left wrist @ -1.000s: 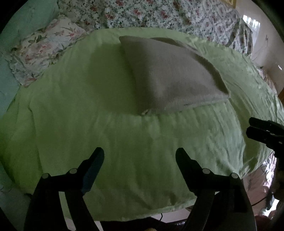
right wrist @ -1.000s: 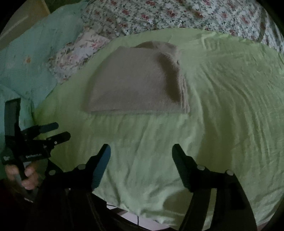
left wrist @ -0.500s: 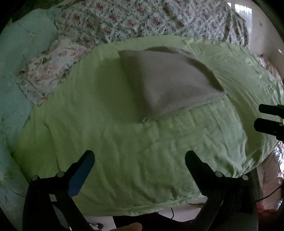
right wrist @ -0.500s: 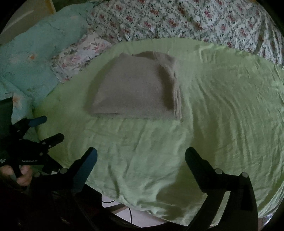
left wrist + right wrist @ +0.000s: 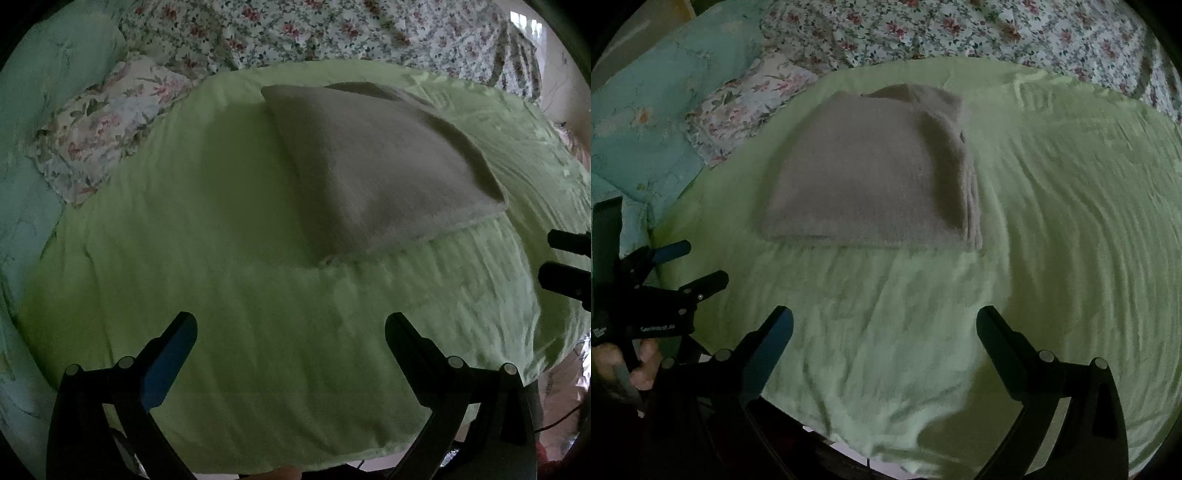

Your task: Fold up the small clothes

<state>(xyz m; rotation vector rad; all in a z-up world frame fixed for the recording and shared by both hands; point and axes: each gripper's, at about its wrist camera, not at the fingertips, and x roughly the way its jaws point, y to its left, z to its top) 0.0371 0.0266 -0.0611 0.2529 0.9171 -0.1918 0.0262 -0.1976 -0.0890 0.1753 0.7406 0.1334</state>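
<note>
A grey-beige garment lies folded into a flat rectangle on a light green sheet; it also shows in the right wrist view, with stacked layers along its right edge. My left gripper is open and empty, held above the sheet short of the garment's near edge. My right gripper is open and empty, also short of the garment. The right gripper's fingers show at the right edge of the left wrist view. The left gripper shows at the left of the right wrist view.
A floral quilt covers the bed behind the sheet. A floral pillow and a teal blanket lie to the left. The sheet's front edge hangs over the bed's near side.
Both grippers have opened wider over the last second and shifted slightly above the sheet. The folded garment has not moved.
</note>
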